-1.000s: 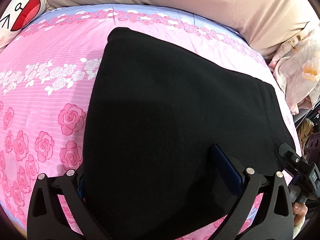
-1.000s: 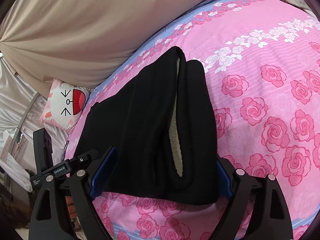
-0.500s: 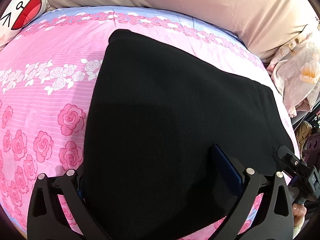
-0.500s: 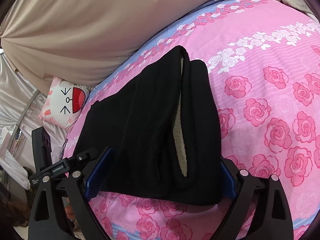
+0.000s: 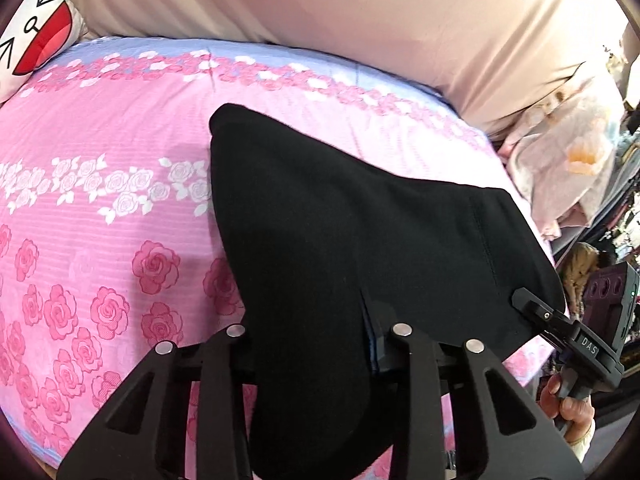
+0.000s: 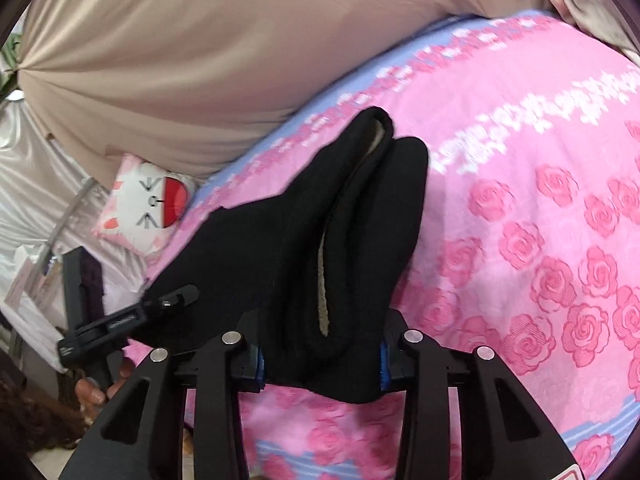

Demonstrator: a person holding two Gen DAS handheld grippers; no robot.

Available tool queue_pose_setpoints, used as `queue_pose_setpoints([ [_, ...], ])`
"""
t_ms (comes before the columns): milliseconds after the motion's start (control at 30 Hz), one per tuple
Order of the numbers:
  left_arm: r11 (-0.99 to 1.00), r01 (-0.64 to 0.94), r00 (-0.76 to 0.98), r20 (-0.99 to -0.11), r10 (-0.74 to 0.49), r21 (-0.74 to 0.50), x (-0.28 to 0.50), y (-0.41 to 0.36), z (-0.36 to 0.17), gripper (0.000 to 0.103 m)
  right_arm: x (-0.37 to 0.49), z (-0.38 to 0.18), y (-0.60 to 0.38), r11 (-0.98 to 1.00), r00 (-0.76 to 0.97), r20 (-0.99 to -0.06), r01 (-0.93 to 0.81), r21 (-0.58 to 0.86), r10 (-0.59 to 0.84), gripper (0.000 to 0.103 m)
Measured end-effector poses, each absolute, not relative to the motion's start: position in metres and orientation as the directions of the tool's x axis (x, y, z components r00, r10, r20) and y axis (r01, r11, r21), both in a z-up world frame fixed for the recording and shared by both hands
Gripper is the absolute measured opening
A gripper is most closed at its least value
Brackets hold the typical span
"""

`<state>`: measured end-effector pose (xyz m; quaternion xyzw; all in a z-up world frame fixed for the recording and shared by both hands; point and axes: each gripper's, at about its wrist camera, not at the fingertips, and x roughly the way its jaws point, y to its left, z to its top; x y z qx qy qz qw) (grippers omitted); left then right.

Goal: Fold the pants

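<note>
Black pants (image 5: 360, 240) lie folded on a pink rose-print bedsheet (image 5: 100, 200). My left gripper (image 5: 316, 344) is closing on the near edge of the pants. The cloth is bunched between its fingers and raised off the sheet. In the right wrist view the pants (image 6: 248, 260) show a doubled end with pale fleece lining. My right gripper (image 6: 320, 364) is closing on that end, its blue pads (image 6: 383, 364) pressing the fabric from both sides. The near part of the pants hangs lifted between the two grippers.
A beige cloth (image 5: 320, 8) rises behind the bed. A white cartoon pillow (image 5: 36, 36) sits at the far left corner and a floral cloth (image 5: 568, 168) at the right. The bed's edge runs close under both grippers. A hand (image 5: 572, 408) grips the right handle.
Both grippers' jaws have come together on the pants' near edge, bunching the cloth. Both have risen, lifting that edge off the sheet.
</note>
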<state>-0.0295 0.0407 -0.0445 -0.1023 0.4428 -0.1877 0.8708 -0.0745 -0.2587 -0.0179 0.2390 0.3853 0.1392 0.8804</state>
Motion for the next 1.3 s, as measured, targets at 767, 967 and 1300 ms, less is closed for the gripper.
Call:
queue_pose_setpoints([
  [767, 0.842, 0.189, 0.466, -0.708, -0.531, -0.506, -0.03, 0.057, -0.053, 0.03, -0.078, -0.025, -0.269, 0.789, 0.656, -0.579, -0.042, 0.613, 0.484, 0.036],
  [967, 0.826, 0.312, 0.564, -0.608, -0.559, -0.47, -0.024, 0.056, 0.02, 0.03, -0.063, 0.048, -0.256, 0.809, 0.702, -0.502, -0.181, 0.559, 0.505, 0.035],
  [1300, 0.859, 0.427, 0.759, -0.404, -0.51, -0.283, 0.075, 0.035, 0.125, 0.03, 0.073, 0.136, -0.262, 0.836, 0.8, -0.333, -0.345, 0.427, 0.499, 0.036],
])
